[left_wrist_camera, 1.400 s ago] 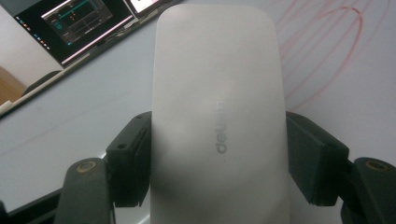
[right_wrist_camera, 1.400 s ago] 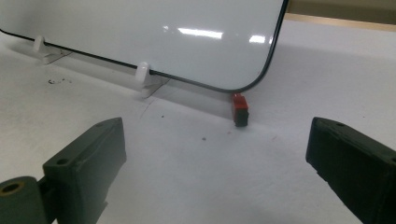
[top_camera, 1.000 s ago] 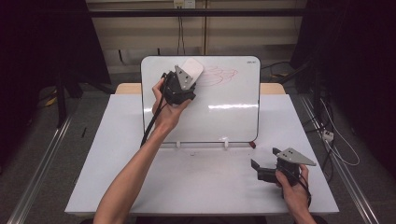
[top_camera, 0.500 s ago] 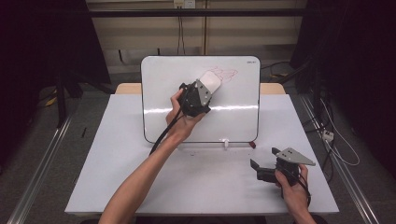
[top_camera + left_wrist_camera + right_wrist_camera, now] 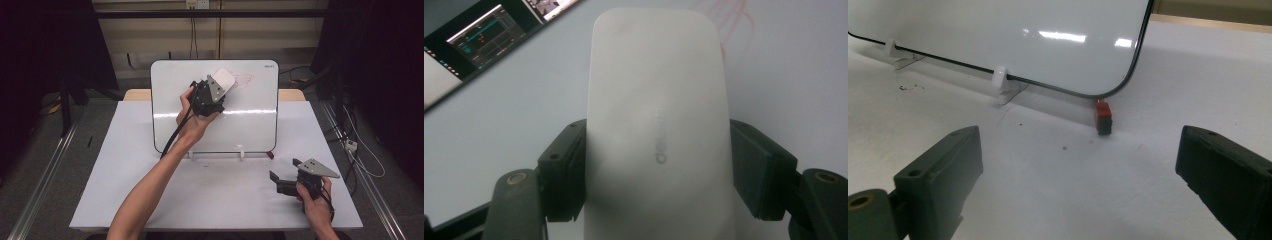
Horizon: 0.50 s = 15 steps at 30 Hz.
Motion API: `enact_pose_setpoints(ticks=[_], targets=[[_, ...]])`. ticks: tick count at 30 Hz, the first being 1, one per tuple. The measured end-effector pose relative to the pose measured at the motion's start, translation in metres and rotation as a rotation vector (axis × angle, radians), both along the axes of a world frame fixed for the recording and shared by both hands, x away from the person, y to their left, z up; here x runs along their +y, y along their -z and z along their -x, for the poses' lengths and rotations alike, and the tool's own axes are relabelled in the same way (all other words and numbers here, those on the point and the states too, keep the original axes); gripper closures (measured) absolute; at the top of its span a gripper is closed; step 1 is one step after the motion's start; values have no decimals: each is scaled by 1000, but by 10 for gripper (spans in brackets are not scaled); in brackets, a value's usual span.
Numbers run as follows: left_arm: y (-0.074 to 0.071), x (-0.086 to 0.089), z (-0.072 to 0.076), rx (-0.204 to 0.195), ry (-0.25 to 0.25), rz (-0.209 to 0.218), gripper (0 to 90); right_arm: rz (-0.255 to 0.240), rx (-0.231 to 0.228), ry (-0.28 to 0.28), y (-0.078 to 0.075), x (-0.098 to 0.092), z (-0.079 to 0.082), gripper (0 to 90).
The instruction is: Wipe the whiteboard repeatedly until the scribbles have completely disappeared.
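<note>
Glossy whiteboard (image 5: 250,125), matt plastic eraser (image 5: 656,125)

From above we see the left gripper (image 5: 216,90) pressing a white eraser (image 5: 222,79) against the upper part of the whiteboard (image 5: 250,125), just beside faint red marks (image 5: 244,79). The right gripper (image 5: 280,177) rests low on the white table (image 5: 125,165), well apart, jaws spread with nothing between them.

The eraser (image 5: 656,125) hides part of the faint red marks (image 5: 734,20) on the whiteboard (image 5: 524,105); its lower end is cut off by the left gripper view's bottom edge.
</note>
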<state>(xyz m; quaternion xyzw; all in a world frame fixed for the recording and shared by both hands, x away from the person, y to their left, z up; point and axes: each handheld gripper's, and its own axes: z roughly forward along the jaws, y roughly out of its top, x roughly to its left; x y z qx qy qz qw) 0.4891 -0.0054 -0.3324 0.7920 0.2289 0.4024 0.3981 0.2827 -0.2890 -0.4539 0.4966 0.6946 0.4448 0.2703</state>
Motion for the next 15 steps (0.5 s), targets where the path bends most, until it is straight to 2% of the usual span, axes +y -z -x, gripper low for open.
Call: enact_pose_setpoints(ticks=[5, 7, 10, 15], targets=[[-11, -3, -8, 7, -36, 28, 309, 1, -2, -2, 0, 0, 0, 49], [-9, -5, -7, -8, -46, 15, 309, -1, 0, -2, 0, 1, -1, 49], [-9, -6, -6, -10, -53, 11, 310, -2, 1, -3, 0, 1, -1, 49], [-7, -11, -3, -20, -39, -18, 310, 1, 0, -5, 0, 2, -1, 49]])
